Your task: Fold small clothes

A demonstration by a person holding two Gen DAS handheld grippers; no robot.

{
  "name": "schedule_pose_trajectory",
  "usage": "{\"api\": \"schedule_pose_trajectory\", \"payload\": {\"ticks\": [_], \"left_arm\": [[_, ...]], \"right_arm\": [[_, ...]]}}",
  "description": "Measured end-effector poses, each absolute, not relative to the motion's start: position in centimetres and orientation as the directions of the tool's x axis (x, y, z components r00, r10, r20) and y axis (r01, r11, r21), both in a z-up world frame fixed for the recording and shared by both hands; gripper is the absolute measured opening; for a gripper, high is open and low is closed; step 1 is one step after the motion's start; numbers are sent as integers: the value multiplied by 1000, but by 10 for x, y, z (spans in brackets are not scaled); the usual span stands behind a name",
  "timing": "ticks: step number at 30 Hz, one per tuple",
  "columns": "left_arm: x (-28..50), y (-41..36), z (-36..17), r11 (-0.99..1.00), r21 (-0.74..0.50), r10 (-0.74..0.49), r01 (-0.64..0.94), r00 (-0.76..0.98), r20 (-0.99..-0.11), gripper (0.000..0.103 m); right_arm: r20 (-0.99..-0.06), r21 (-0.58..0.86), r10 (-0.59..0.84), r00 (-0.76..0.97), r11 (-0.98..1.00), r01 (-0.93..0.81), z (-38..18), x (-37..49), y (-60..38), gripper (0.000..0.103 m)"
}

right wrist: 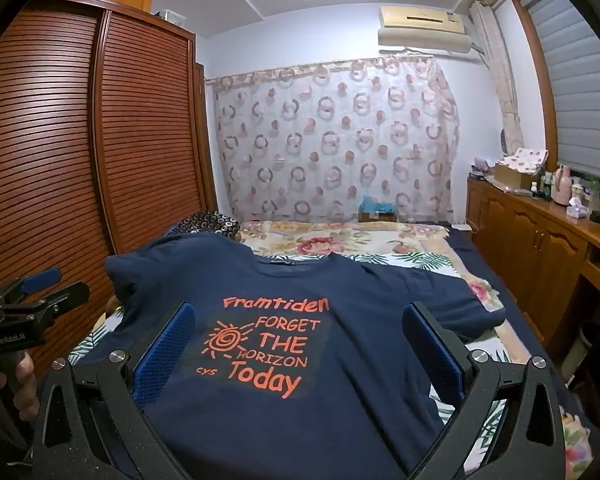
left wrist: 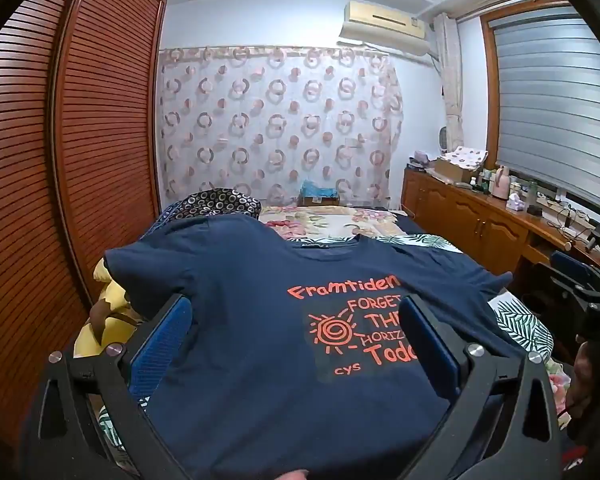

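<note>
- On the bed [right wrist: 384, 240], a navy T-shirt [right wrist: 284, 412] is lying face up, orange print readable, collar pointing away toward the patterned curtain [right wrist: 332, 136].
- Left claw [left wrist: 296, 320] is sitting wide open over the near part of the shirt, blue pads [left wrist: 160, 354] apart, gripping nothing.
- Right claw [right wrist: 300, 324] is doing the same: jaws spread wide, straddling the print, nothing pinched.
- Shirt is not lying flat: left shoulder and sleeve [right wrist: 148, 268] are riding up over a hump beside the dark ring-patterned bundle [right wrist: 208, 222]; right sleeve [right wrist: 432, 292] is spreading out onto the leaf-print sheet [right wrist: 416, 260].
- Judgement: no fold started yet; both claws are looking set up for a first grab, probably at hem or sides. Hem edge is falling below both views, so can't tell how it's lying.
- Risks:
  - Raised left side is going to skew any fold, seams ending up misaligned.
  - Pinching from above may be catching the sheet along with the shirt, dragging bedding.
  - Grabbing only the top layer would be leaving the back layer behind and bunching.
  - Uneven grab points between claws would be twisting the fabric.
  - Soft mattress giving under pressure, so pads may be slipping off thin cloth.
</note>
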State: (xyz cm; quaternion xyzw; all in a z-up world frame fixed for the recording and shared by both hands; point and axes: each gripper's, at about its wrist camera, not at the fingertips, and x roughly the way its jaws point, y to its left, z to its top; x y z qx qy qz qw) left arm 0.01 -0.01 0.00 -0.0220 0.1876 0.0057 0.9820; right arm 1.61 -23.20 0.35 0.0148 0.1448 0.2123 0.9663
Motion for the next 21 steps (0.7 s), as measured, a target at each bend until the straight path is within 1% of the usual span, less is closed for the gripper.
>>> {"api": "schedule_pose_trajectory", "payload": {"ticks": [14, 21], "left_arm": [[8, -6, 3, 999, -43, -2, -14, 931, -366, 103], [-1, -7, 3, 999, -49, -7, -12, 932, -363, 103]], "right_arm": [[-272, 83, 407, 872, 913, -400, 4, 13, -232, 103], [-279, 81, 409, 869, 911, -403, 5, 13, -232, 103]]}}
